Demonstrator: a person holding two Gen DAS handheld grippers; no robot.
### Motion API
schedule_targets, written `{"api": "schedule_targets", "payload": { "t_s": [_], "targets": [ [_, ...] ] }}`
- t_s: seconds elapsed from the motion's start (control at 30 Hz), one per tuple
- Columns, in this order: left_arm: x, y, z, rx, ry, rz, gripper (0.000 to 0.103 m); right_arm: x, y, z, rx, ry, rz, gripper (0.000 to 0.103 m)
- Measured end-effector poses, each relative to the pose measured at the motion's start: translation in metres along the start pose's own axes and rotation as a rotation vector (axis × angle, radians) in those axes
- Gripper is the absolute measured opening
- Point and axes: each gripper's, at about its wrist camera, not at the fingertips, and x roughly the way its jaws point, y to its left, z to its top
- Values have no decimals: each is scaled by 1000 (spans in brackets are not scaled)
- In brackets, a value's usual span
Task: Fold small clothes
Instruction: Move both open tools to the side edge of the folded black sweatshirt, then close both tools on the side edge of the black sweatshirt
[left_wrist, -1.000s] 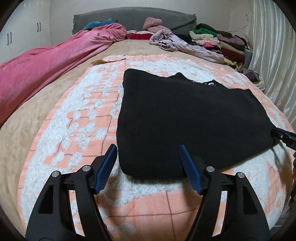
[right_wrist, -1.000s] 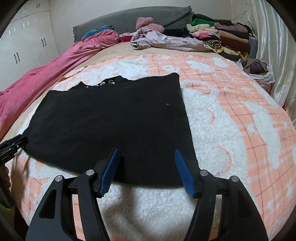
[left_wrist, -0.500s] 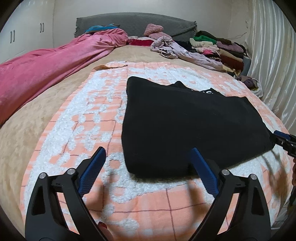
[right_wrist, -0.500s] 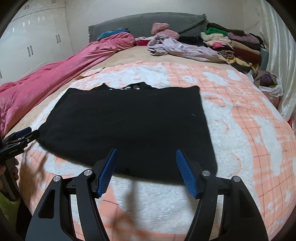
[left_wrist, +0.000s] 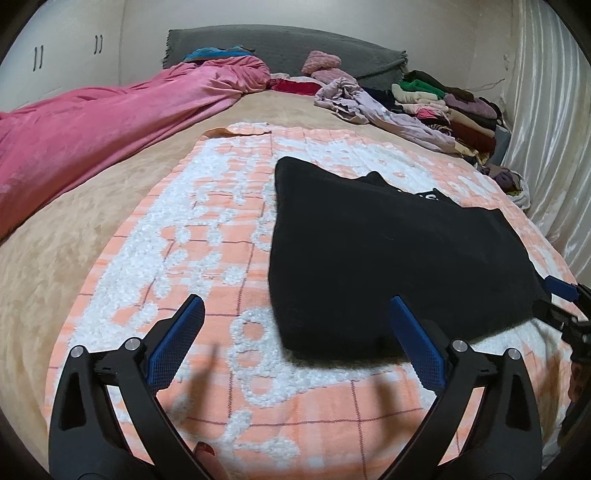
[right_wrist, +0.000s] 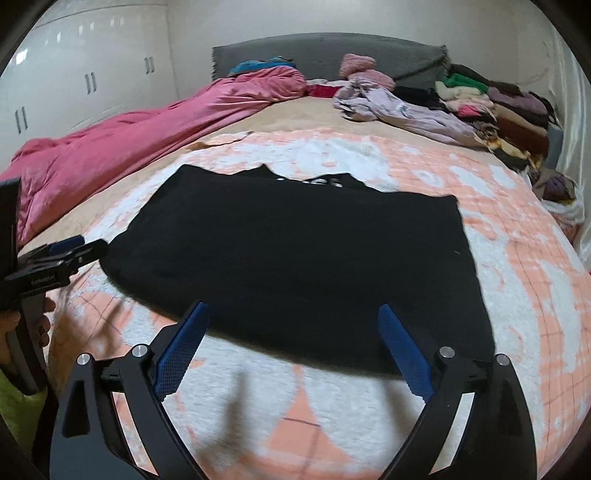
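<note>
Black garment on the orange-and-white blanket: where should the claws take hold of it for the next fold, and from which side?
Probably at the two near corners of the black garment, one claw each, coming in low from the near edge. It lies flat and already folded over, its thick near edge facing both claws, whose jaws are opening with nothing between them.

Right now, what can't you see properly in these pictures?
- White letters on the black top: right view, mostly covered by the folded layer, unreadable.
- Person's hand: right view, cut off by the left edge.
- Right gripper: left view, cut off by the right edge.
- Clothes pile: both views, too far to count.
</note>
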Motion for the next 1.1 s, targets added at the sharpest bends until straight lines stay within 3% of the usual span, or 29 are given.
{"api": "schedule_targets", "payload": {
  "t_s": [0.4,0.7,0.8,1.0,1.1],
  "targets": [
    [12,55,16,-166,38,30,93,30,100,9,-306,-18,70,92],
    [32,83,34,-298,92,-2,93,67,158,9,-483,11,91,91],
    [43,81,43,-307,116,-26,93,85,170,5,-530,52,61,80],
    [69,73,59,-316,175,-74,93,101,181,8,-578,22,6,81],
    [84,68,68,-321,210,-112,93,106,183,11,-589,-9,-18,68]
  ]
}}
